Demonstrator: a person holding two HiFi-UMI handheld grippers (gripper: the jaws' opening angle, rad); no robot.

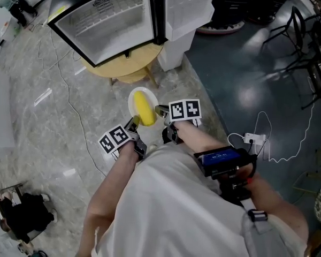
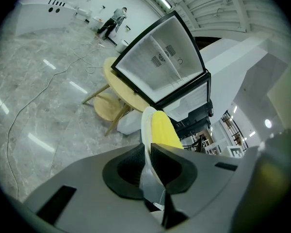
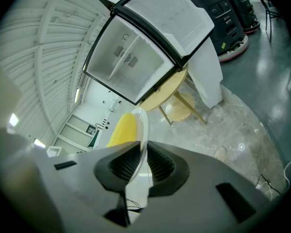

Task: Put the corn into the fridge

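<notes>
A black-framed fridge fills the upper centre of the head view. It sits on a round wooden table over a pale marbled floor. Below the table, at the frame's middle, a white plate is held in the air, with the yellow corn lying on it. The left gripper clamps the plate's lower left rim and the right gripper its right rim. In both gripper views the jaws are narrowed onto the thin plate edge, the corn just beyond.
</notes>
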